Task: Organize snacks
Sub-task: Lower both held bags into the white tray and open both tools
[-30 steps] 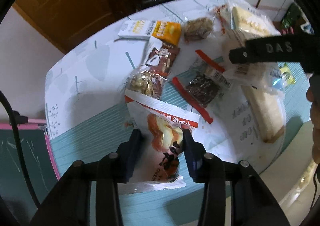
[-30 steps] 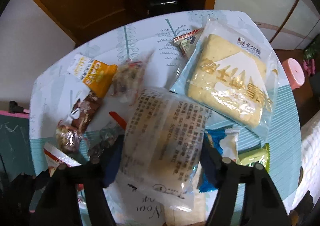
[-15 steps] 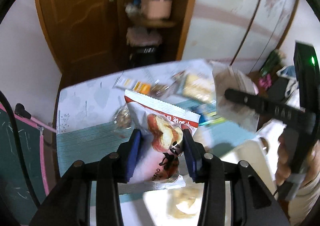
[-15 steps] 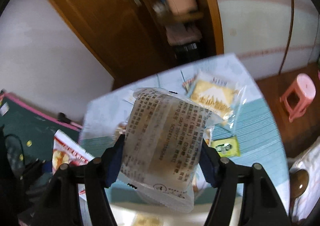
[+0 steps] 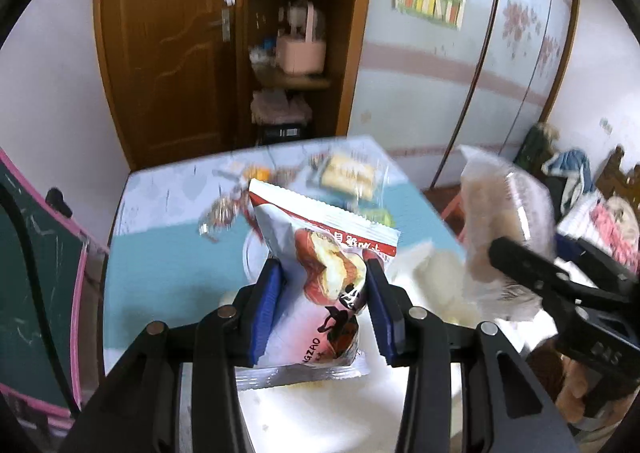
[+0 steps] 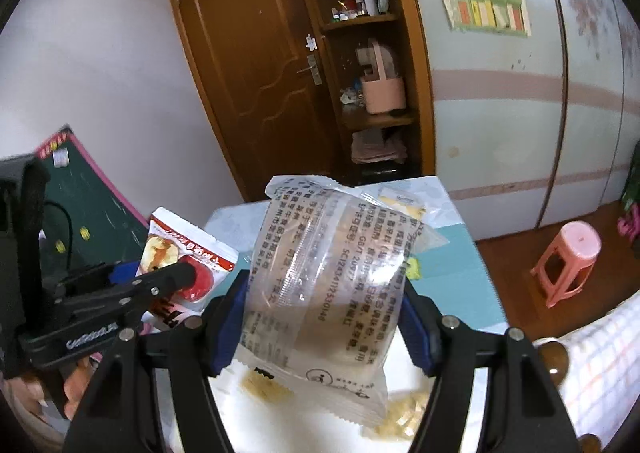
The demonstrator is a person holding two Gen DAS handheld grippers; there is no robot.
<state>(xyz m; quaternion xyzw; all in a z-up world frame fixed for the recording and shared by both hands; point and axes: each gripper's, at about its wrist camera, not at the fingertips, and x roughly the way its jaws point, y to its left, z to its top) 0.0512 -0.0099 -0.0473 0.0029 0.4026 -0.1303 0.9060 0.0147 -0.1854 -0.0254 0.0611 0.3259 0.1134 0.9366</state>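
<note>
Below, a teal-clothed table [image 5: 168, 273] fronts a wooden door [image 5: 168, 53].

We record the left gripper [image 5: 325, 307] as black with blue pads [image 5: 266, 313]. It grips a white snack packet [image 5: 320, 285] with a red top band and a red apple picture. The right gripper [image 6: 322, 323] is likewise black with blue pads [image 6: 229, 327]; its packet [image 6: 324, 285] is clear film printed with black text over a tan cake. The tablecloth [image 5: 168, 265] is teal and pale blue-white, the pattern too blurred to tell. The door [image 6: 248, 85] is brown wood. The stool [image 6: 568, 257] is pink. The board [image 5: 36, 293] is dark green, edged pink.
</note>
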